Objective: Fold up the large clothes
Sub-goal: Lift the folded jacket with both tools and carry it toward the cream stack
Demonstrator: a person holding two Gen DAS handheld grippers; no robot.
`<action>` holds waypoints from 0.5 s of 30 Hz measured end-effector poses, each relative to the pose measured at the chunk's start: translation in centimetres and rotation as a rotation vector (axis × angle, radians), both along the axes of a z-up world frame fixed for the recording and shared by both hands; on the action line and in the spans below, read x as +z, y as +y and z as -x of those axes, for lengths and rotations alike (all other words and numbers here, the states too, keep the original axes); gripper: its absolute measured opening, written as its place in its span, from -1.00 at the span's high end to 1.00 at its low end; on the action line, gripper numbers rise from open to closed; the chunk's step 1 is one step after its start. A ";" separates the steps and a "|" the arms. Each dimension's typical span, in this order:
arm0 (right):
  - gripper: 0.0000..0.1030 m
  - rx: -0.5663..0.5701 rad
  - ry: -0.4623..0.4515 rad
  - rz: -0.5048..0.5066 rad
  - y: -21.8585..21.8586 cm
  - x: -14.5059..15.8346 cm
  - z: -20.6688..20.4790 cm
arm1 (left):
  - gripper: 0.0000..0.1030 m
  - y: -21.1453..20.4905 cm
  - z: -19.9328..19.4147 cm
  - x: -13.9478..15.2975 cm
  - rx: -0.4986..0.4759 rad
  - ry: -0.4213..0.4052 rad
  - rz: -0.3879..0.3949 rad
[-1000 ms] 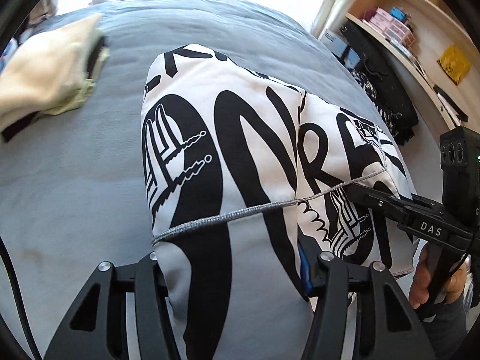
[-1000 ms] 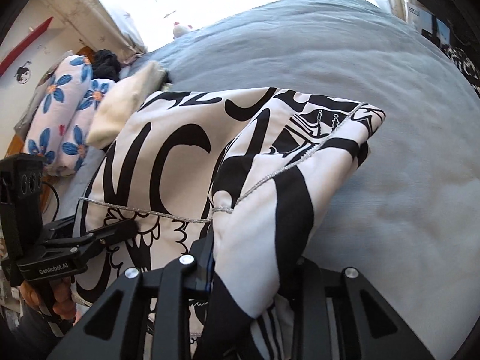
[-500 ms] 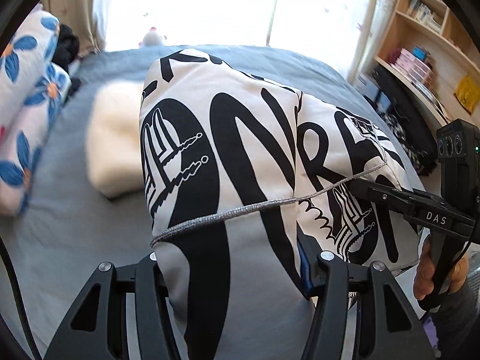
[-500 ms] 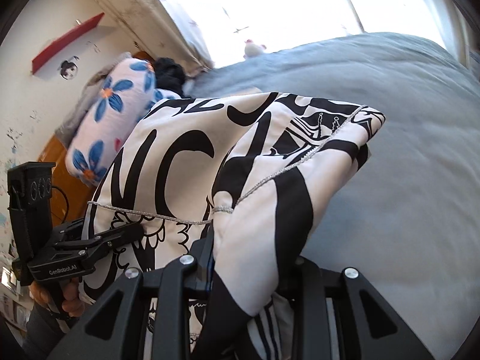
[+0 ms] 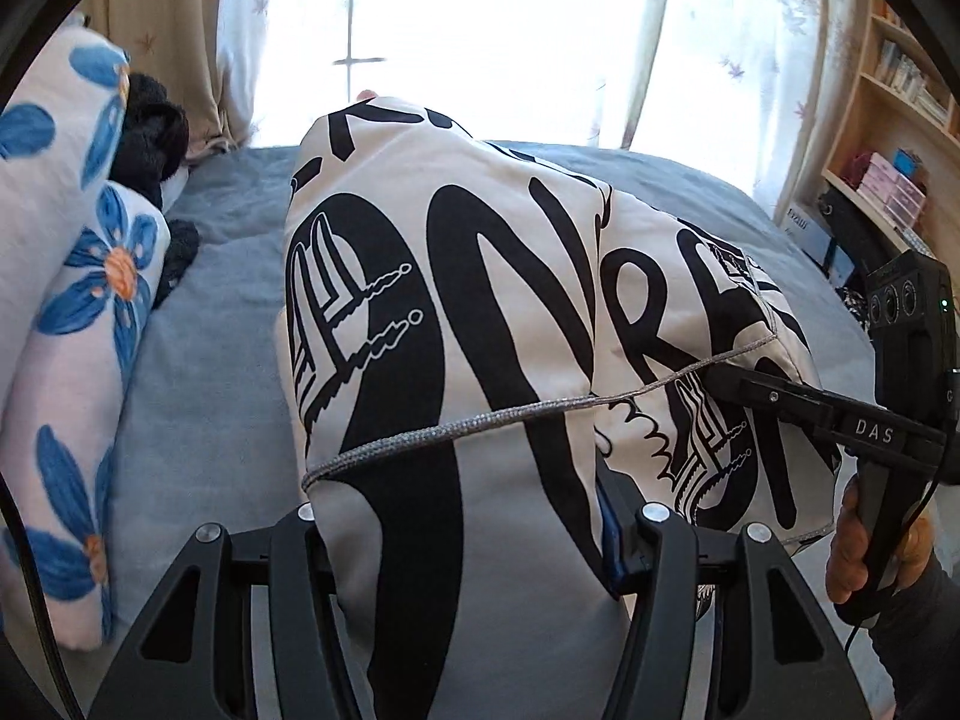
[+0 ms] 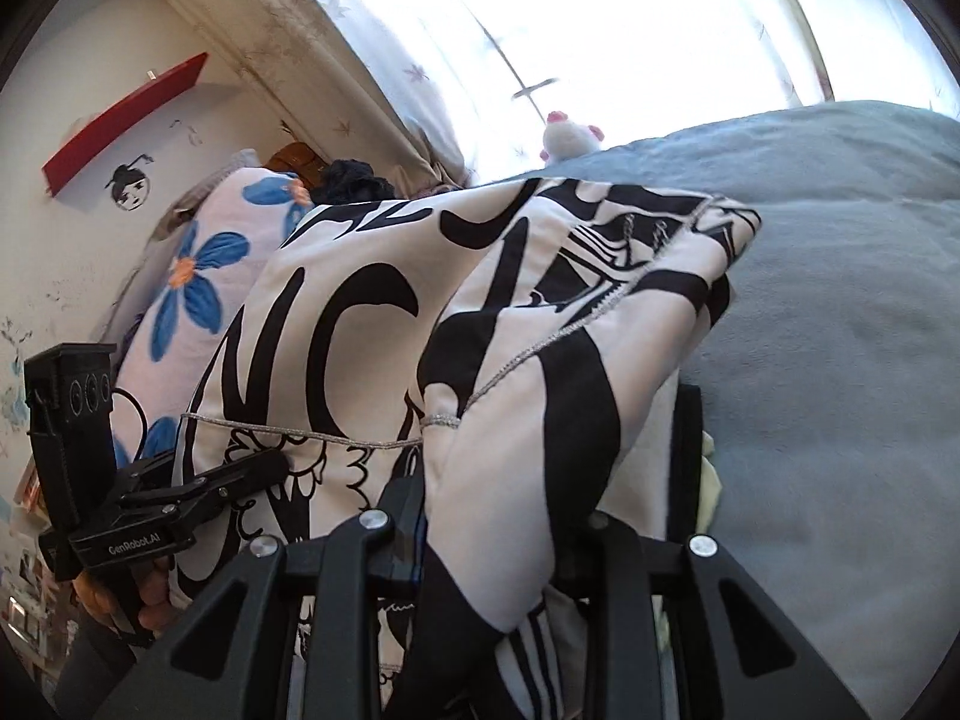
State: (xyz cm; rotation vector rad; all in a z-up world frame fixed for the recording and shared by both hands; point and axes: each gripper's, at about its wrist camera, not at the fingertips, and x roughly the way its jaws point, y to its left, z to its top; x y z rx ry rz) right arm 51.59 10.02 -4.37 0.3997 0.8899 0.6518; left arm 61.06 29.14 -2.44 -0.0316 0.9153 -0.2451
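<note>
A folded white garment with big black lettering (image 5: 480, 312) is held up over the grey bed (image 5: 210, 372). My left gripper (image 5: 474, 540) is shut on its near left edge, cloth bunched between the fingers. My right gripper (image 6: 498, 528) is shut on the near right edge of the same garment (image 6: 372, 324). The right gripper also shows in the left wrist view (image 5: 720, 375), and the left gripper shows in the right wrist view (image 6: 276, 468), each clamped on the garment's hem. A grey stitched seam runs across the fabric between them.
Blue-flowered pillows (image 5: 66, 324) lie at the left with dark clothing (image 5: 150, 132) behind. A bright curtained window (image 5: 480, 30) is at the back, wooden shelves (image 5: 888, 138) at the right. A small plush toy (image 6: 570, 135) sits at the bed's far edge.
Both grippers have lifted and tilted upward with the garment: the views now show the window and pillows instead of the bed top. The cream cloth has gone out of view. Grips unchanged.
</note>
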 end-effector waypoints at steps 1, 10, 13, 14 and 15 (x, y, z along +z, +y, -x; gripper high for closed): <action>0.47 0.000 0.042 0.007 0.5 -2.3 -1.2 | -0.13 0.8 -1.4 -2.0 0.009 0.032 0.008; -0.19 -0.013 -0.001 0.188 0.9 -5.5 0.4 | -0.72 3.7 -2.4 -7.7 0.070 0.063 0.082; -0.23 -0.027 -0.065 0.309 0.7 -3.1 1.7 | -0.71 3.1 -1.1 -6.0 0.094 0.032 0.002; -0.23 -0.032 -0.084 0.329 0.2 -2.4 2.1 | -0.70 2.8 -0.4 -5.1 0.102 0.009 -0.028; -0.23 -0.039 -0.102 0.338 -0.3 -1.7 2.6 | -0.69 2.8 0.0 -4.4 0.115 -0.014 -0.049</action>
